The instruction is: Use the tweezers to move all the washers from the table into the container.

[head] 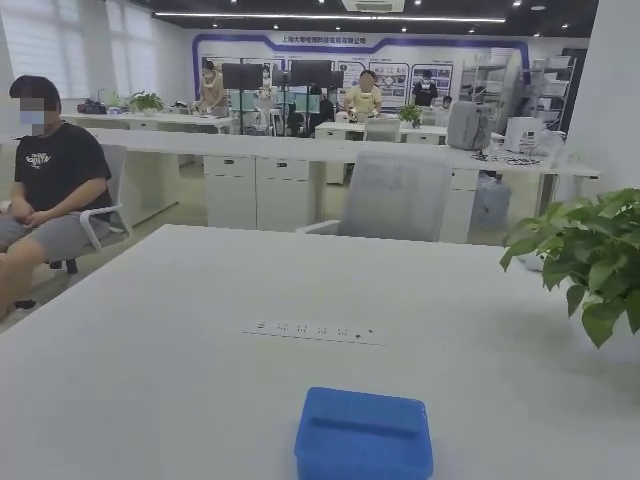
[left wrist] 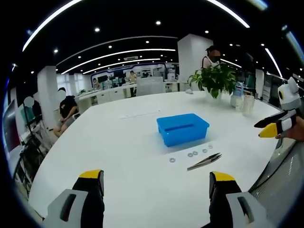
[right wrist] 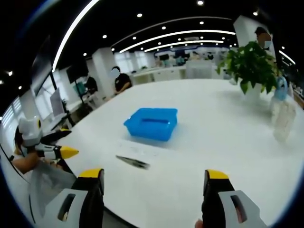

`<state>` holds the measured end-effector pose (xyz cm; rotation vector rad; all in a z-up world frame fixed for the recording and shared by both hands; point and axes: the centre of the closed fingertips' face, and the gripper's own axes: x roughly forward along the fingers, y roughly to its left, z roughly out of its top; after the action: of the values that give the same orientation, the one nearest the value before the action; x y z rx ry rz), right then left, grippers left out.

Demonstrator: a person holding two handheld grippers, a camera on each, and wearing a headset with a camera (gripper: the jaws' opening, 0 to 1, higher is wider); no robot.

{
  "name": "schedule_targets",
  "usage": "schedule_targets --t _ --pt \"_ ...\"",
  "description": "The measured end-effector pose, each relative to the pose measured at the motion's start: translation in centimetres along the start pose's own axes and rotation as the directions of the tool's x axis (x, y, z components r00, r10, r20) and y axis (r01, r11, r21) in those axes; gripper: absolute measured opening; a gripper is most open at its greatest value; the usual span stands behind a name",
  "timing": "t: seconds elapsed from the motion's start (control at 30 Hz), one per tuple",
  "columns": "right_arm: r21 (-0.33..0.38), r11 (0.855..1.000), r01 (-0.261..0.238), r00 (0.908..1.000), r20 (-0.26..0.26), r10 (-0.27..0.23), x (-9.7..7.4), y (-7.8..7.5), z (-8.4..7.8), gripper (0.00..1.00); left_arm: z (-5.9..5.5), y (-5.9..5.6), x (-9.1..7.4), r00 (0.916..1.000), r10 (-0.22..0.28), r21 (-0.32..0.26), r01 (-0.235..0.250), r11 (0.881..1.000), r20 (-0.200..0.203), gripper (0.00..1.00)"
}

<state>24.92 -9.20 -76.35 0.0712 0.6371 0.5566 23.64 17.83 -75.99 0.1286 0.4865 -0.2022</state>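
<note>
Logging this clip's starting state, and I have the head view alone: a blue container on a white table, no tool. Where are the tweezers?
Observer: In the left gripper view the tweezers lie flat on the table, in front of the blue container and apart from it, with no gripper touching them.
Operator: And the washers, are they out on the table?
Observer: Yes. A loose row of washers lies on the table between the container and the tweezers.
</note>
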Motion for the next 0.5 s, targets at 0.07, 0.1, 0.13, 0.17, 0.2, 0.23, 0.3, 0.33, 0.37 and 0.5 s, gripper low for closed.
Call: schedule_targets --t 0.07,0.1,0.13,0.17,0.2,0.23,0.3,0.33,0.37,0.5 --pt "0.0 1.0 0.0 1.0 0.002 0.0 -0.01 -0.03 0.06 0.85 -0.03 -0.01 0.02 1.0 -0.001 0.002 0.001 1.0 -0.002 0.94" --pt "0.002 1.0 0.0 1.0 0.006 0.0 -0.03 -0.07 0.14 0.85 -0.03 -0.02 0.03 1.0 -0.001 0.004 0.001 1.0 -0.002 0.94" --pt "0.005 1.0 0.0 1.0 0.009 0.0 -0.06 -0.11 0.21 0.85 -0.04 -0.03 0.04 1.0 -0.001 0.004 0.001 1.0 -0.003 0.94" --pt "0.008 1.0 0.002 0.9999 0.014 -0.002 -0.12 -0.2 0.3 0.85 -0.07 -0.03 0.05 1.0 -0.001 0.005 0.001 1.0 -0.005 0.93" --pt "0.015 1.0 0.003 0.9998 0.021 -0.003 -0.19 -0.28 0.38 0.85 -0.15 -0.02 0.07 1.0 -0.001 0.006 0.002 1.0 -0.009 0.93" --pt "0.018 1.0 0.002 0.9997 0.023 -0.003 -0.19 -0.31 0.41 0.85 -0.17 -0.01 0.07 0.9999 -0.001 0.006 0.001 1.0 -0.01 0.93" --pt "0.025 1.0 -0.001 0.9998 0.021 0.0 -0.09 -0.33 0.37 0.85 -0.13 0.07 0.04 1.0 0.003 0.012 -0.003 1.0 -0.008 0.92" --pt "0.028 1.0 -0.004 0.9999 0.011 0.004 0.02 -0.29 0.23 0.85 -0.13 0.12 0.03 0.9999 0.005 0.015 -0.005 1.0 -0.01 0.92" --pt "0.028 1.0 -0.006 1.0 0.008 0.006 0.05 -0.27 0.2 0.84 -0.13 0.16 0.03 0.9999 0.006 0.018 -0.006 1.0 -0.01 0.91" --pt "0.017 0.999 -0.032 0.9995 0.001 0.032 0.17 0.49 0.2 0.84 0.18 0.56 -0.15 0.9998 0.021 0.037 -0.021 0.999 0.004 0.9"
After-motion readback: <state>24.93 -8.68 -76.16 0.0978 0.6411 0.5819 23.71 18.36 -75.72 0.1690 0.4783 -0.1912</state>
